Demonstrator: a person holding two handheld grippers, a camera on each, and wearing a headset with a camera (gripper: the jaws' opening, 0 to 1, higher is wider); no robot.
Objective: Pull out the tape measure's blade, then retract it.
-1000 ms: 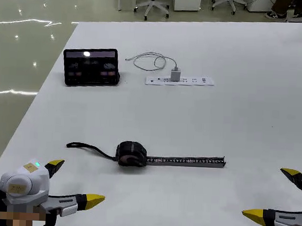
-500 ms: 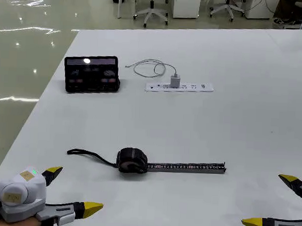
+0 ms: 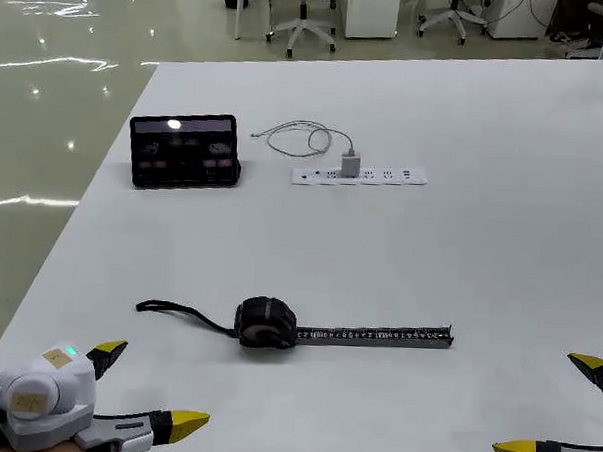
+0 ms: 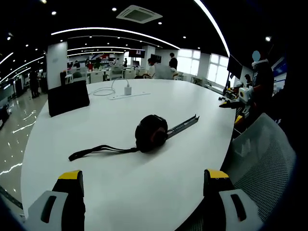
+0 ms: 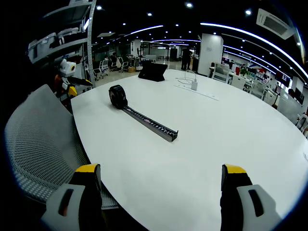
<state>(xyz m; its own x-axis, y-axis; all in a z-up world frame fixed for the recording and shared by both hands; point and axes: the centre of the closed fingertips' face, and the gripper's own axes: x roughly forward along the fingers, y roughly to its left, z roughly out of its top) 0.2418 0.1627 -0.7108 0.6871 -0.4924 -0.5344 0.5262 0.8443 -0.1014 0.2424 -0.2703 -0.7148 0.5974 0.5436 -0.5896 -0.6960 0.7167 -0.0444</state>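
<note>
Right now the tape measure (image 3: 266, 323) lies on its side on the white counter (image 3: 461, 243), toward the near edge and a little left of centre. Its blade (image 3: 377, 336) is drawn out to the right and rests flat on the counter. A black wrist strap (image 3: 178, 310) trails off to the left of the case. Nothing touches the case, the blade or the strap.

The left tool (image 3: 149, 386) sits at the near left, with its yellow-tipped jaws spread apart and nothing between them. In the left gripper view I see the case straight ahead between the jaws, well apart from them.

The right tool (image 3: 552, 409) sits at the near right, jaws also spread and empty. In the right gripper view the blade's end points toward me, clear of both tips.

On the far left of the counter a dark tablet (image 3: 184, 151) stands propped with its screen lit. Just right of it lies a white power strip (image 3: 384, 177) with a charger (image 3: 351, 164) plugged in and a looped cable (image 3: 295, 138). A grey mesh chair back (image 5: 38, 144) shows beside the counter edge in the right gripper view.
</note>
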